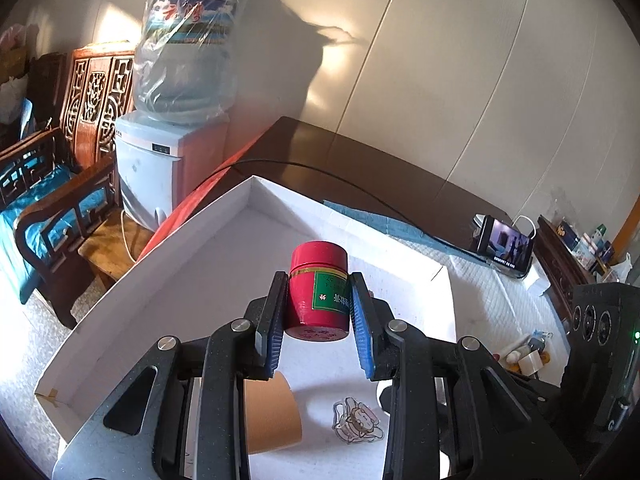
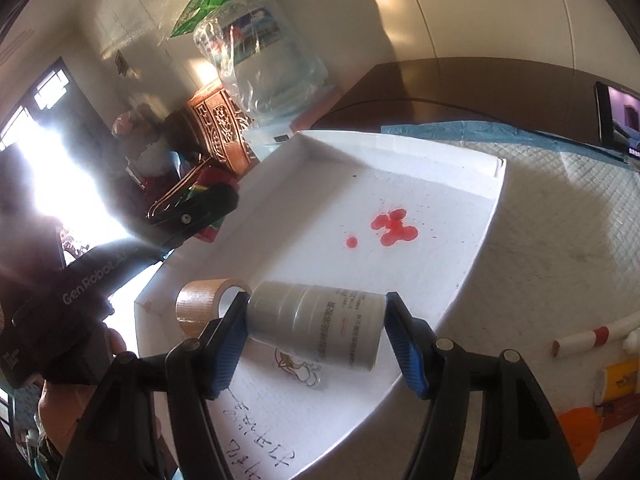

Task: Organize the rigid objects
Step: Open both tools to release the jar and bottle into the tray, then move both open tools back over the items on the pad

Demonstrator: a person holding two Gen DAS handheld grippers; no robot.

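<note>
Under both hand-held grippers lies the white tray [image 1: 132, 292], a shallow cardboard box that fills most of the bench [image 1: 500, 300] ahead and below them. The left hand-held gripper [image 1: 318, 312] is clenched on the red jar [image 1: 316, 292], its blue pads pressed against opposite sides of the body; the jar hangs clear of the tray floor with its lid pointing away from the gripper, so its long axis runs forward along the fingers. The right hand-held gripper [image 2: 316, 334] grasps the grey canister [image 2: 316, 324] end to end, and that long axis lies crosswise between the two fingers, low over the near part of the tray, though contact with the floor cannot be told.

Below and slightly left of the left gripper, a roll of brown tape [image 1: 272, 412] rests on the tray floor; in the right wrist view the same roll sits just beyond the left finger. A small cartoon sticker [image 1: 358, 420] lies below the red jar, and under the canister in the right view. Ahead of the right gripper, red stains [image 2: 394, 226] mark the open middle of the tray.

Judging from this, both objects await setting down; the far half ahead of each gripper offers room, with the left nearer the far corner.
</note>
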